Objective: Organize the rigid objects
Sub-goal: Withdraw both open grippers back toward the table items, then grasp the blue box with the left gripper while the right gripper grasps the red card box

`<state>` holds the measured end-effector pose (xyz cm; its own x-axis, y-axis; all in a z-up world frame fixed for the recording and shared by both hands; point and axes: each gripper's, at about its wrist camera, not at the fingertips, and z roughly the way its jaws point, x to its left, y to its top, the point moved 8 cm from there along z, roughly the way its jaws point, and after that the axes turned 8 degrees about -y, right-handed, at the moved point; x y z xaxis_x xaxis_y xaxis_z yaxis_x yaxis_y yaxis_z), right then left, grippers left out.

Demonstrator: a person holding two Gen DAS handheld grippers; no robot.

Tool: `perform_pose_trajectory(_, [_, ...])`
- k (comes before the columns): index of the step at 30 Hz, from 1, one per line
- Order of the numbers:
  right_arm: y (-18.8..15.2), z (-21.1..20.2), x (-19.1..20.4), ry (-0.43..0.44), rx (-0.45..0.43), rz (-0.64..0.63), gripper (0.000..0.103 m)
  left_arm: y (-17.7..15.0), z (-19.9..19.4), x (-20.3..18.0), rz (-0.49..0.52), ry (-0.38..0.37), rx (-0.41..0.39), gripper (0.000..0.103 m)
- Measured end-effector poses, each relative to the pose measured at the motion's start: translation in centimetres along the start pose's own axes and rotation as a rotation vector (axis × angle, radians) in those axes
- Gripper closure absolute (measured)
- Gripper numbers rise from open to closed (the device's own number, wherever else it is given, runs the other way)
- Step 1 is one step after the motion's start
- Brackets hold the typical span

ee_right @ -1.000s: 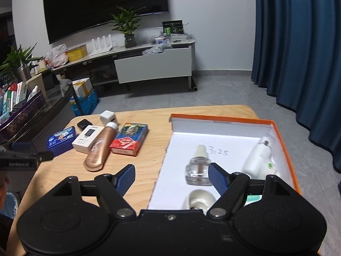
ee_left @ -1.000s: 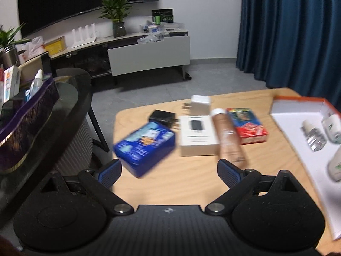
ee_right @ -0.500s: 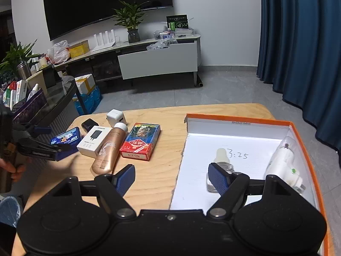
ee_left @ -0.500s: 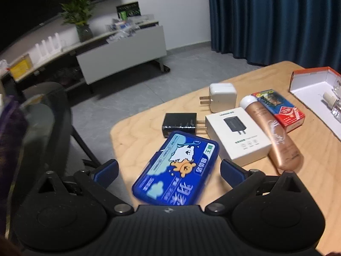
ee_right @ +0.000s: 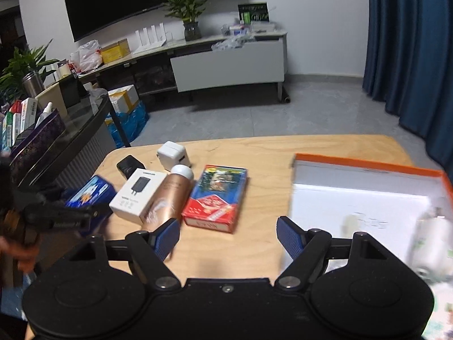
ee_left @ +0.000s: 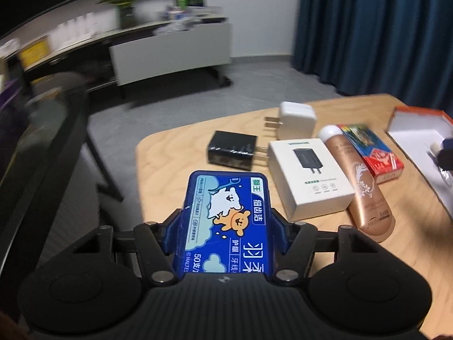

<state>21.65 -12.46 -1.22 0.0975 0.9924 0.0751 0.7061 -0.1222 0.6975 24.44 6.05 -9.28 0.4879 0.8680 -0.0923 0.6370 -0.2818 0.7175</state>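
Note:
My left gripper is shut on a blue floss-pick box with a cartoon bear, at the table's near left corner; the box also shows in the right wrist view. Beside it lie a black charger, a white charger box, a white plug, a bronze tube and a red card pack. My right gripper is open and empty over the wooden table, left of the orange-rimmed white box.
The orange-rimmed box holds white bottles, blurred. A dark glass side table with packets stands left of the wooden table. A TV cabinet and blue curtains lie beyond.
My left gripper closed on the blue floss-pick box, which was lying loose between open jaws. My right gripper shifted left, away from the orange-rimmed box, staying open.

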Motion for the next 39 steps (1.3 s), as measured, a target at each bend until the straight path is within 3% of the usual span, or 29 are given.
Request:
perform_pose_trajectory(5, [1.3, 3.5, 1.9, -0.042, 0.024, -0.004, 0.014, -0.8, -2.2, -0.2, -0.108, 0.054, -0.024, 0.040])
perform_pose_trajectory(13, [1.8, 8.6, 1.9, -0.107, 0.109, 0.028, 0.014, -1.0, -4.7, -2.8, -0.184, 0.018, -0.098, 0.040])
perform_pose_trajectory(15, [1.9, 9.3, 2.0, -0.114, 0.114, 0.028, 0.016, -1.0, -4.9, -3.3, -0.194, 0.022, -0.110, 0.040])
perform_pose_trajectory(18, [1.9, 9.4, 2.8, -0.140, 0.083, -0.029, 0.030, -0.9, -5.5, -3.8, -0.213, 0.034, -0.129, 0.040])
perform_pose_trajectory(20, [1.9, 9.1, 2.9, -0.132, 0.082, -0.025, 0.032, -1.0, -6.0, -4.2, -0.234, 0.043, -0.143, 0.040])
perform_pose_trajectory(26, [1.4, 5.5, 1.8, -0.089, 0.039, 0.006, 0.032, -1.1, -7.9, -6.4, -0.240, 0.058, -0.182, 0.040])
perform_pose_trajectory(34, [0.5, -2.9, -1.6, -0.033, -0.072, 0.050, 0.032, -0.8, -10.1, -11.0, -0.244, 0.006, -0.212, 0.040])
perform_pose_trajectory(39, [-0.7, -8.1, -4.9, -0.053, -0.150, 0.063, 0.032, -0.7, -11.7, -14.8, -0.222, -0.025, -0.229, 0.040])
